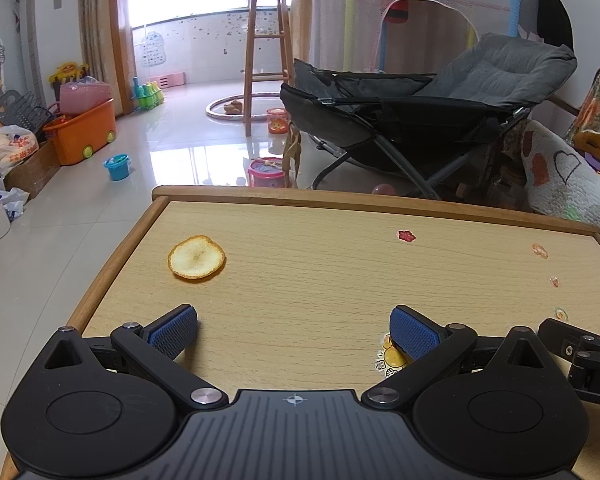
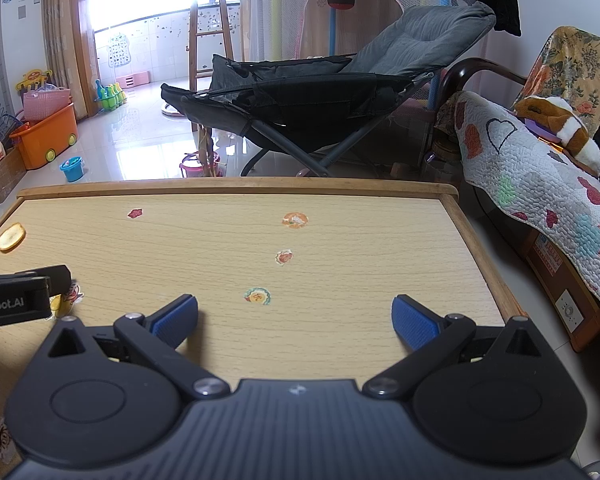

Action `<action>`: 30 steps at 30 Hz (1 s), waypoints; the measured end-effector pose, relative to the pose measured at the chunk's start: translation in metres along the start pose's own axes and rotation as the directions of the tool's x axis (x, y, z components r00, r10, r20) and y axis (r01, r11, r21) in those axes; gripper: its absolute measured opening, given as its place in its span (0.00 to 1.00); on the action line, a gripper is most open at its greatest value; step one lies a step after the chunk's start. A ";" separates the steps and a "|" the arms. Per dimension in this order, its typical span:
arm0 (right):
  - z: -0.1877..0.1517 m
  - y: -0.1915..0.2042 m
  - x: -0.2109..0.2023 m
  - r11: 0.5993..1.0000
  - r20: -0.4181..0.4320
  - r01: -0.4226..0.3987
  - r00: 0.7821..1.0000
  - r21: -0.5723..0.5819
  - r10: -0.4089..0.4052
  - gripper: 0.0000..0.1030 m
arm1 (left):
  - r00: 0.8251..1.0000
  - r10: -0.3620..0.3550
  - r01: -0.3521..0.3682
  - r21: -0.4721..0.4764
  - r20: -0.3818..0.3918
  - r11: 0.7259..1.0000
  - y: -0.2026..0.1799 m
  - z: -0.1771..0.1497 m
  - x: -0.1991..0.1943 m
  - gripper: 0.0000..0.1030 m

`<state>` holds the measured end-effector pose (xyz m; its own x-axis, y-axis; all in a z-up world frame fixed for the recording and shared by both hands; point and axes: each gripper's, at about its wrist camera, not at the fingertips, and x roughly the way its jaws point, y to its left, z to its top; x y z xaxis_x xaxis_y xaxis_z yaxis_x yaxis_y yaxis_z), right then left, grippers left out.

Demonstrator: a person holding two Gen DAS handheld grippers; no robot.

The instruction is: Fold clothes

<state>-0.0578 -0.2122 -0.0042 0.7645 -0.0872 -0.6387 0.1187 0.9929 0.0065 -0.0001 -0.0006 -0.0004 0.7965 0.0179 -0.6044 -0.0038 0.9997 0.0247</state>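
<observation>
Clothes are nowhere on the table [image 1: 112, 248], so their handling and hold points cannot be judged. The left tool [image 1: 294, 330] and right tool [image 2: 296, 320] hover near its front edge, both spread wide and empty.

The left hand-held gripper [image 2: 20, 296] is cut off by the right wrist view's left edge

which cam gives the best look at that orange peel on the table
The left wrist view: the orange peel lies close and whole on the table, its pale inside and orange rim clear. The right wrist view shows it small and foreshortened at the table's far left edge.
</observation>
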 end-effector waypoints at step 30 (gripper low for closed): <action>0.000 0.001 -0.004 1.000 -0.010 0.017 1.000 0.014 -0.017 1.00 | 1.000 -0.029 0.029 0.016 -0.006 0.999 -0.010 -0.007 -0.009 1.00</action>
<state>-0.0606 -0.2107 -0.0019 0.7559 -0.1034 -0.6465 0.1409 0.9900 0.0064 -0.0112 -0.0108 -0.0005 0.7927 -0.0106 -0.6095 0.0286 0.9994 0.0197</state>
